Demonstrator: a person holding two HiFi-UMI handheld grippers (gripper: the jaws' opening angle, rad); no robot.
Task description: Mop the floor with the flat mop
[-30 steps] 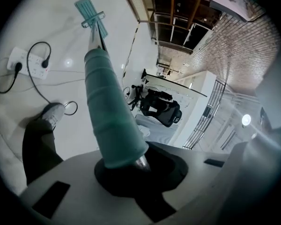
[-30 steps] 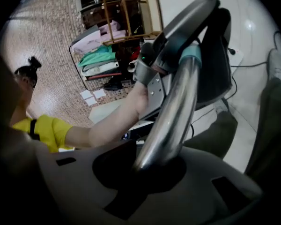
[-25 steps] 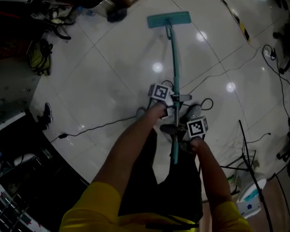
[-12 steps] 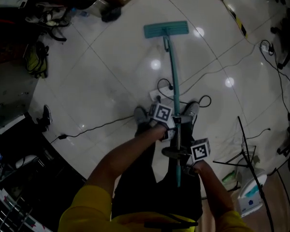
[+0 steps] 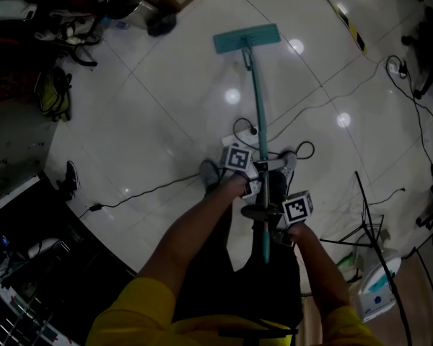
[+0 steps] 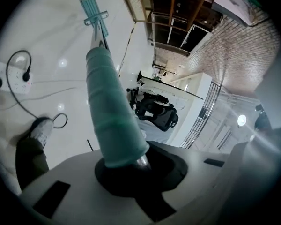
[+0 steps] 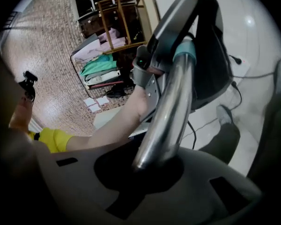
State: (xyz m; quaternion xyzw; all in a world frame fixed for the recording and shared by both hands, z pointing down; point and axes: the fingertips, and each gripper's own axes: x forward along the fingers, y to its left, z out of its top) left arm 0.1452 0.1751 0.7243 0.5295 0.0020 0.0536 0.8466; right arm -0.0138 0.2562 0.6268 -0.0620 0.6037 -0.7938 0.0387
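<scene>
The flat mop stood slanted on the glossy white tiled floor, its teal mop head lying flat on the tiles well ahead of the person's grey shoes, toward the far edge of the floor where dark clutter lay. The handle ran from the head back between the two feet and up to both grippers. The left gripper sat lower on the handle, nearer the head; in its own view the jaws were closed around the teal sleeve of the handle, the pole seated in the dark notch between them, with the mop head small at the far end. The right gripper held the upper part, close to the person's body (its marker cube faced the head camera), and its own view showed the jaws clamped on the bare metal pole. A black cable trailed across the tiles to the left of the shoes, and another looped just beside the handle.
</scene>
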